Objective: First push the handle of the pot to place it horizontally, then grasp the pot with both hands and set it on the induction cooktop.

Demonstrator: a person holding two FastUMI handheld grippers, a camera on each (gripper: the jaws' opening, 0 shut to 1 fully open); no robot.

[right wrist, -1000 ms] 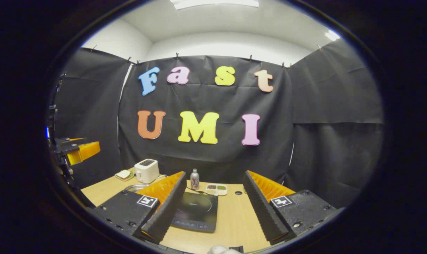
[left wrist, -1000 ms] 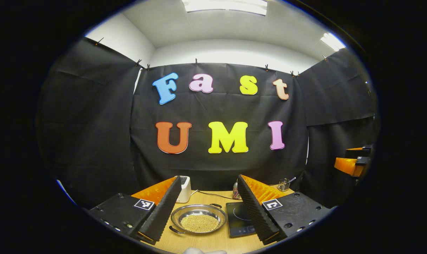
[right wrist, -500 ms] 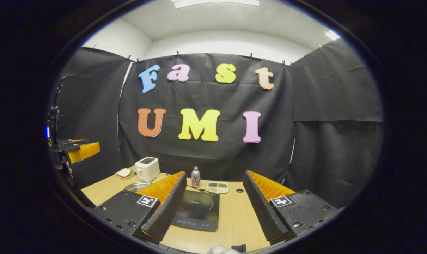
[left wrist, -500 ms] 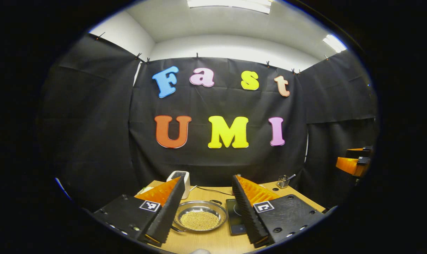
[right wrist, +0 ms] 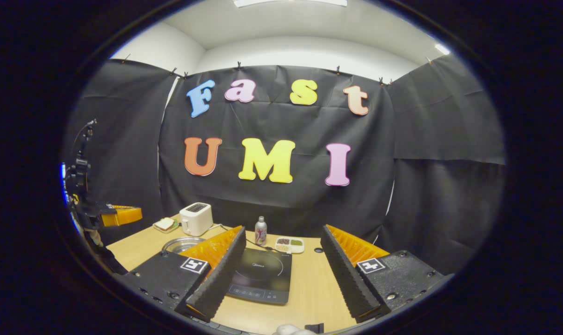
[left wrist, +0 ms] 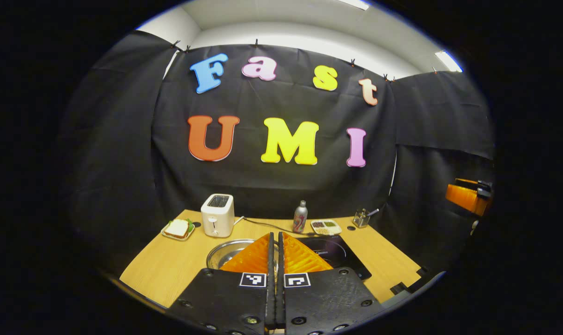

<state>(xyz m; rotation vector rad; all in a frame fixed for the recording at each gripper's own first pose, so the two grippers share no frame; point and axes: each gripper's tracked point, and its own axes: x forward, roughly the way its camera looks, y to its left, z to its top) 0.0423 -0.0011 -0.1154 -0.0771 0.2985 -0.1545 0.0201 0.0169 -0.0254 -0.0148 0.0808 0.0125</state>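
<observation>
The steel pot (left wrist: 225, 251) sits on the wooden table (left wrist: 169, 265), left of the black induction cooktop (left wrist: 339, 251). Its middle is hidden behind my left gripper (left wrist: 275, 235), which hovers above and before it. That gripper's fingers are pressed together with nothing between them. In the right gripper view, the pot's rim (right wrist: 181, 243) peeks out behind the left finger. My right gripper (right wrist: 282, 232) is open over the table's near edge, and the cooktop (right wrist: 260, 274) lies between its fingers. Each gripper shows at the other view's edge: the right gripper (left wrist: 467, 197) and the left gripper (right wrist: 118, 215).
At the back of the table stand a white toaster (left wrist: 217, 215), a sandwich on a plate (left wrist: 177, 229), a small bottle (left wrist: 300, 217), a divided snack dish (left wrist: 325, 227) and a cup with a utensil (left wrist: 361, 217). A cable runs behind the pot.
My left gripper has gone from open to shut and has risen and drawn back, so more of the table shows. The right gripper has barely moved.
</observation>
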